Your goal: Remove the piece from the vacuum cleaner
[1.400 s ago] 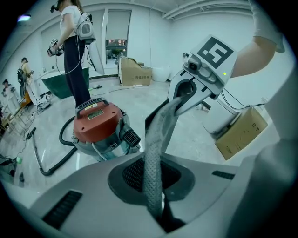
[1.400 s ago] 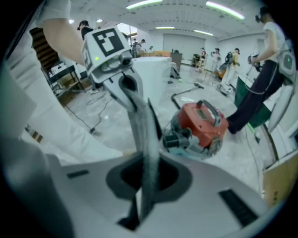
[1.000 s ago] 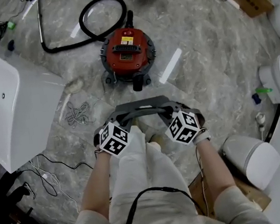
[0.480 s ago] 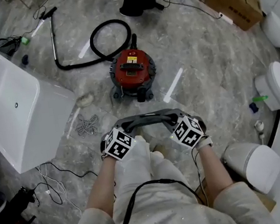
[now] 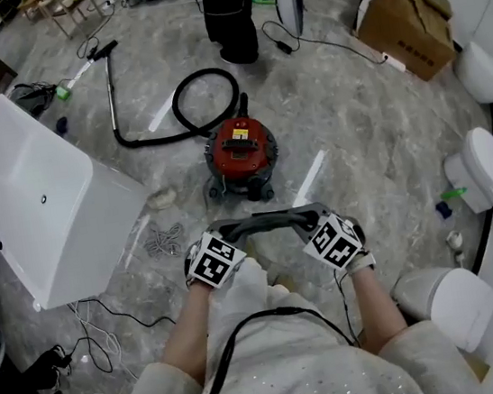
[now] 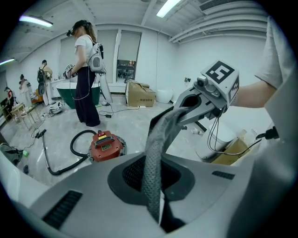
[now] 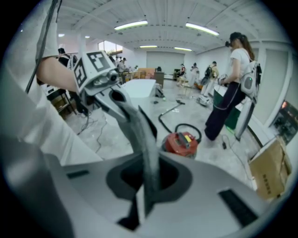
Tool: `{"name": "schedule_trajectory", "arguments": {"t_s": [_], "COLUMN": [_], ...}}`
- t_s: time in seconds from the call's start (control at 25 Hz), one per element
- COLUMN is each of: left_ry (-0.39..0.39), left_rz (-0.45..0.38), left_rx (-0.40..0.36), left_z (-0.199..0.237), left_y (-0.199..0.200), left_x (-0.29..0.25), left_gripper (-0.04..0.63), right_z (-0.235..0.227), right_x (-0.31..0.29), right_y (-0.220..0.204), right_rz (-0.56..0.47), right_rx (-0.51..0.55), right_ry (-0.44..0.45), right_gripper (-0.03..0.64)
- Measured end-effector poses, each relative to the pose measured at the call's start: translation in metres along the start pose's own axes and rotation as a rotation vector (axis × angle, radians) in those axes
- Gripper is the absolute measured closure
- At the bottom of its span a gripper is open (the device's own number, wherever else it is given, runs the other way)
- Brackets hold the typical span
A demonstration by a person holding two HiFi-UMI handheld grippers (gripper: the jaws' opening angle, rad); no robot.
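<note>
The grey piece [image 5: 264, 224] rides higher than a second ago. The floor [image 5: 354, 122] has dropped away beneath it, and the red vacuum cleaner [image 5: 242, 151] looks smaller and farther off. Its grip is unchanged, one end in each gripper.

I judge that the piece is already off the machine. It is well apart from it, with nothing linking the two, so what remains is probably only to carry it away or set it down.

The piece is a narrow, arched strip with a dimpled surface. Its long axis runs side to side across the person's front, from one gripper to the other. The bow of the arch points forward, toward the vacuum cleaner.

The left gripper [image 5: 224, 235] is clamped nearly closed on the left end, and in the left gripper view the strip rises straight out of its jaws. The right gripper [image 5: 310, 222] is pinched just as tight on the right end.

The vacuum cleaner stands upright on the floor ahead, its black hose [image 5: 187, 109] looped behind it. A white tub [image 5: 37, 198] lies toward the floor's left edge.
</note>
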State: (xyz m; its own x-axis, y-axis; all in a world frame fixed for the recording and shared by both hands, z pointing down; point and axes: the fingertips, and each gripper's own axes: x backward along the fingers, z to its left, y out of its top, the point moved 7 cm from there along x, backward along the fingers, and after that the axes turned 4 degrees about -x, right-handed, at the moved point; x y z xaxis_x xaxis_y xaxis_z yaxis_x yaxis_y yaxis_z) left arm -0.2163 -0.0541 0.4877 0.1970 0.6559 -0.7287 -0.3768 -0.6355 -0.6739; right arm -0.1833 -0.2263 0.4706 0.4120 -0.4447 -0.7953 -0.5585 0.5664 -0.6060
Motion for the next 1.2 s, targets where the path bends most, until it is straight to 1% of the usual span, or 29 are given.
{"name": "schedule_trajectory", "arguments": {"t_s": [0.24,0.4,0.6,0.76,1.0,1.2], "left_ry": [-0.017,-0.022,-0.022,-0.025,-0.038,-0.032], "left_rz": [-0.016,-0.034,-0.053,-0.067,-0.102,-0.101], "left_rx": [-0.005,-0.002,0.018,0.031,0.050,0.072], "left_z": [0.001,0.003,0.004,0.001,0.006,0.008], "left_y": [0.017,0.028,0.040,0.042,0.045,0.040], "left_x": [0.023,0.034,0.043,0.050,0.057,0.062], "left_gripper": [0.568,0.568,0.568,0.568,0.568,0.568], "right_z": [0.005,0.006,0.005,0.007,0.006,0.008], "right_x": [0.021,0.032,0.043,0.049,0.052,0.048], "right_y": [0.014,0.023,0.032,0.035,0.044,0.048], "right_rz": [-0.041,-0.067,-0.095,-0.101,-0.107,-0.106], "right_rx": [-0.032,-0.042,-0.050,-0.064,-0.025,-0.013], "right_ry": [0.025,0.018,-0.013,0.014,0.038,0.052], "right_gripper": [0.592,0.592,0.592,0.592,0.592,0.592]}}
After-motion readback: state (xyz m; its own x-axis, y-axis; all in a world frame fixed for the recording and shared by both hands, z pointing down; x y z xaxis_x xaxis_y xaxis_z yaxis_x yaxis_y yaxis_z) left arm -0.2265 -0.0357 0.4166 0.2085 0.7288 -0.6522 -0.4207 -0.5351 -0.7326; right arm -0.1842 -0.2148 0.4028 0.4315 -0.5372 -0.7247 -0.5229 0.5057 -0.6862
